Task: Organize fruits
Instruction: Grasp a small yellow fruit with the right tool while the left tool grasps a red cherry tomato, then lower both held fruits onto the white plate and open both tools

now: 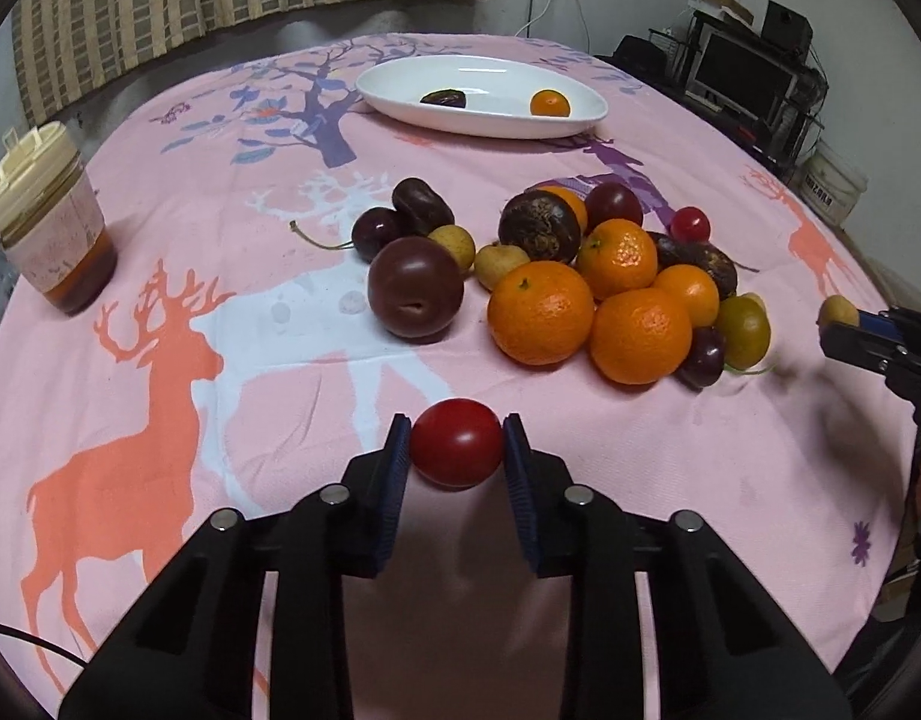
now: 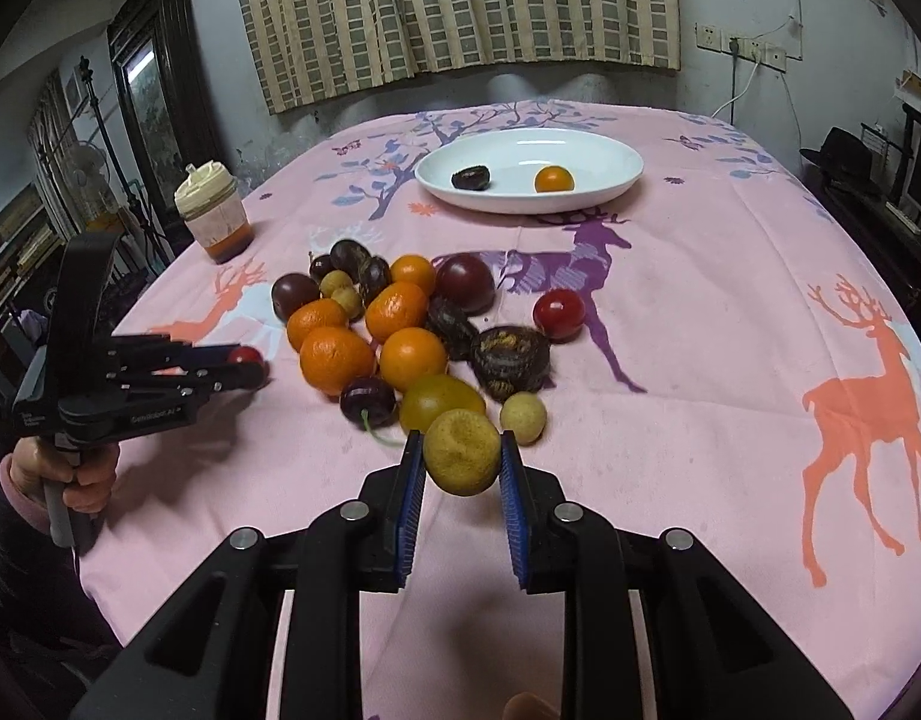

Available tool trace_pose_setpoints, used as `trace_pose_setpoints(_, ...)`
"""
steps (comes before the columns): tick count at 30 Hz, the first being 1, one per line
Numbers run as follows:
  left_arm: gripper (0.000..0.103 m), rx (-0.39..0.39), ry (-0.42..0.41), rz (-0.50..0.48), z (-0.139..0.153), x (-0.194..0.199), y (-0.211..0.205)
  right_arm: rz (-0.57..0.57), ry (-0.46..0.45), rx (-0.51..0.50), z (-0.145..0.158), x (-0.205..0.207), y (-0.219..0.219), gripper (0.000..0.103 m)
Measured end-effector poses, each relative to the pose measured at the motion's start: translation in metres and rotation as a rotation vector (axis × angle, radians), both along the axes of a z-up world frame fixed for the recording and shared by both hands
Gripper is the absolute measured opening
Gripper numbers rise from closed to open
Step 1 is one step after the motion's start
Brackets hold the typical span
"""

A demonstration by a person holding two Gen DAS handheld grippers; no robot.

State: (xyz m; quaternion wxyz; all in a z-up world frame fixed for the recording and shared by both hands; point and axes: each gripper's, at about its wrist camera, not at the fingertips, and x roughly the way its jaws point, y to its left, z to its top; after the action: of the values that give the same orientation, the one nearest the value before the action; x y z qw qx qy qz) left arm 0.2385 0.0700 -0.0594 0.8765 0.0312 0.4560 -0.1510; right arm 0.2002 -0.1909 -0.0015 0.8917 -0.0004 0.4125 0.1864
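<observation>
Fingers on the left gripper (image 1: 456,443) were clamped on a red cherry tomato (image 1: 456,443), blue pads pressing its left and right sides, so it sat right at the tips between them, low over the pink deer-print tablecloth (image 1: 700,480). No earlier frame to compare, so that's all I've got there.

Right gripper (image 2: 463,461) had its pads squeezed onto a small tan longan (image 2: 462,461), again dead centre between the tips, with the top of the fruit poking a bit past them. It looked lifted a little off the cloth.

Rest of the fruit pile (image 1: 586,282) was beyond both grippers in the middle of the table: oranges, dark plums, cherries, a couple more longans, all bunched and touching. White oval plate (image 1: 400,102) sat further back with one small orange (image 1: 549,103) and one dark fruit (image 1: 443,99) in it, well apart from each other. Lidded jar (image 1: 46,222) stood off at the left edge.
</observation>
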Motion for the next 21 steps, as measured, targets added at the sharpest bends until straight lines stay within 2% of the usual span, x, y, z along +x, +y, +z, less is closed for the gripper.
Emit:
trace_pose_setpoints(3, 0.03, -0.057, -0.012, 0.003, 0.018, 0.008, 0.005, -0.008, -0.017, 0.037, 0.009, 0.021, -0.004, 0.025)
trace_pose_setpoints(7, 0.03, -0.137, -0.049, -0.017, 0.054, 0.044, 0.0, -0.032, -0.066, 0.117, 0.025, 0.068, -0.008, 0.025)
trace_pose_setpoints(11, 0.031, -0.163, -0.062, -0.045, 0.08, 0.117, -0.032, -0.076, -0.116, 0.116, 0.03, 0.14, -0.001, 0.025)
trace_pose_setpoints(17, 0.031, -0.103, -0.036, -0.036, 0.068, 0.216, -0.08, -0.092, -0.074, 0.105, 0.009, 0.239, 0.004, 0.025)
trace_pose_setpoints(21, 0.031, -0.08, 0.003, -0.02, 0.05, 0.254, -0.094, -0.066, -0.061, 0.099, -0.003, 0.269, 0.008, 0.026)
